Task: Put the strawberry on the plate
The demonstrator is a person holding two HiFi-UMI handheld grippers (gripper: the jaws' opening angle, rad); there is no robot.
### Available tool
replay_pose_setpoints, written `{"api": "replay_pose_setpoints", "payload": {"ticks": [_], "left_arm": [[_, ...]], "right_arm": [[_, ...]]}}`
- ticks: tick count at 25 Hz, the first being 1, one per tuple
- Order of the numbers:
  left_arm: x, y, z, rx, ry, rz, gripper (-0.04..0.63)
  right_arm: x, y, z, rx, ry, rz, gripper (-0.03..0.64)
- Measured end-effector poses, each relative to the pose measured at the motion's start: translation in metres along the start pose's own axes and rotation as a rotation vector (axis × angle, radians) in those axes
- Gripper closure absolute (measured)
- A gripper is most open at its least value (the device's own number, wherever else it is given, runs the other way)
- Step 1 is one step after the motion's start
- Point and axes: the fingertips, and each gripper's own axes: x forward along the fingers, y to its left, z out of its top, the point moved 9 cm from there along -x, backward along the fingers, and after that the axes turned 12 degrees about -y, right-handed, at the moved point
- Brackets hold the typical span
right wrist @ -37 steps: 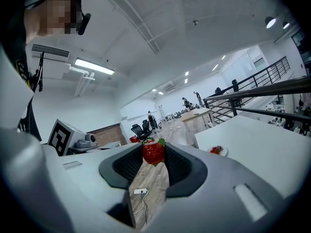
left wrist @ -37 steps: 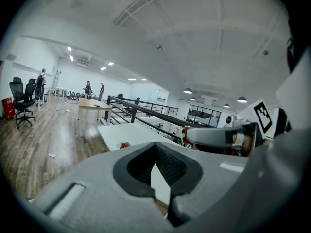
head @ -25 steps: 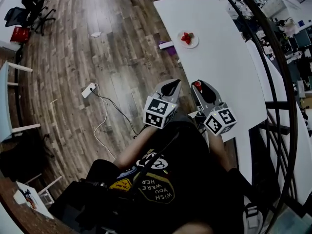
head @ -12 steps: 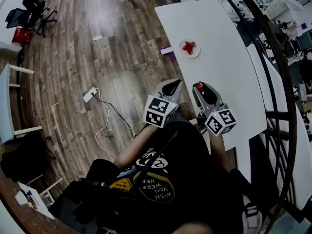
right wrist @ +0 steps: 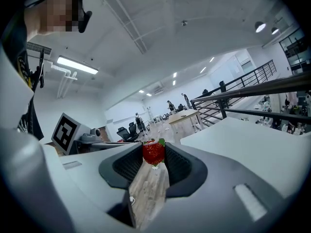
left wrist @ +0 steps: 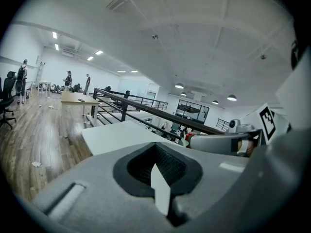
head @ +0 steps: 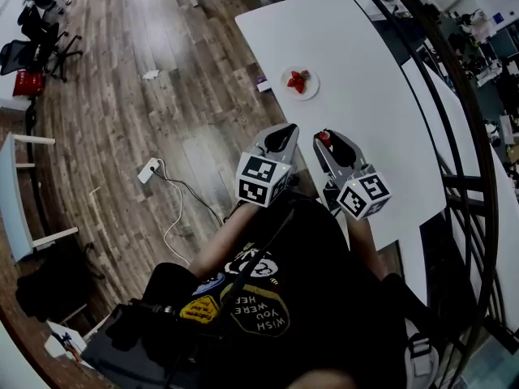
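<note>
Jaws first: right gripper (head: 327, 138) is clamped on a strawberry (right wrist: 153, 152), pinched right at the tips of its dark ribbed pads, while the left gripper (left wrist: 155, 169) is closed with nothing in it, pads meeting in one thin pale seam. As for readable text, the only real writing is on the person's black shirt (head: 258, 309) at the bottom middle of the head view: "WISH YOU WERE HER" is all I can make out, and the yellow patch next to it is too small to read. Each gripper carries a cube with black-and-white square markers (head: 261, 178), patterns only, no letters. The held berry is small and bright red, glossy, with a bit of green leaf at its top right. It sits near the center of the head view, over the near edge of the white table (head: 365, 71). The plate (head: 311, 80) is well apart from it in the upper middle of the frame, small, round and white, with something red on it already.
</note>
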Motion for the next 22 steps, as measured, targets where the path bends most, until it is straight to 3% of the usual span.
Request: {"api": "replay_pose_setpoints", "payload": {"ticks": [10,16,22], "left_arm": [[0.022,0.022,0.011,0.009,0.034,-0.037,0.594],[0.029,0.066,0.027,0.011,0.032,-0.069,0.594],[0.042,0.112,0.043,0.005,0.010,-0.142,0.594]], "right_arm": [[0.025,-0.014,0.004,0.012,0.014,-0.036,0.474],[0.064,-0.012,0.005,0.007,0.016,-0.077,0.476],[0.092,-0.001,0.000,0.015,-0.026,-0.184,0.476]]}}
